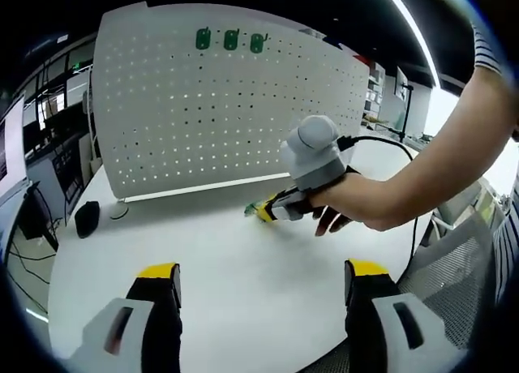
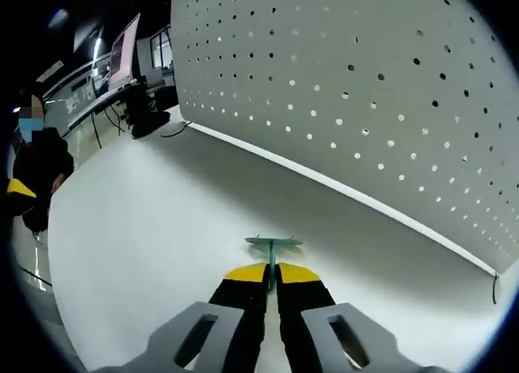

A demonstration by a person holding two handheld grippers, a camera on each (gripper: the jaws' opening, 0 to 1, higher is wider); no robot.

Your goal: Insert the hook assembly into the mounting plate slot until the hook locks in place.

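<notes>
Pinching a green hook (image 2: pixel 272 245) at lower centre, the right tool (image 2: pixel 272 274) had not reached the pegboard (image 2: pixel 365 89); the left tool (image 1: pixel 259 277) stood spread.

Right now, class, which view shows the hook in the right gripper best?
The right gripper view: the green hook sits close and sharp, pinched between the right gripper's shut yellow tips just above the table. In the left gripper view the hook is a small green speck at that gripper's tip.
</notes>
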